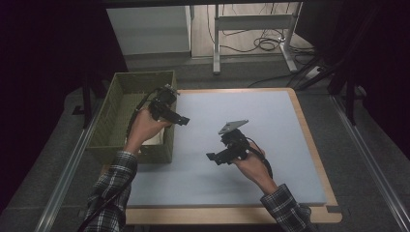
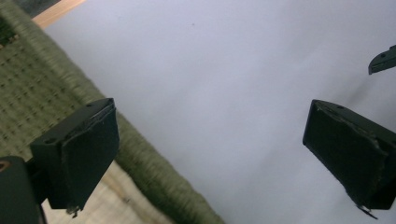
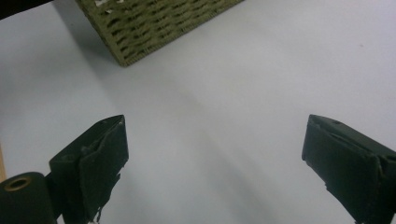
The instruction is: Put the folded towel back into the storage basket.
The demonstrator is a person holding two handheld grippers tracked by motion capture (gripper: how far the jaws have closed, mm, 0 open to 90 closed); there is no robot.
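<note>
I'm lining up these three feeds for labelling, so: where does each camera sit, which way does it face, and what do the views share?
High view: above the person's side, looking forward and down on the grey mat; both forearms, left gripper and right gripper show.
Left gripper view: rides the left gripper, facing the mat past the woven basket; its jaws stand wide apart.
Right gripper view: rides the right gripper, facing the mat and a basket corner; jaws wide apart.
Shared: all three show basket and mat.

basket (image 3: pixel 159 25) cropped by top edge
</note>
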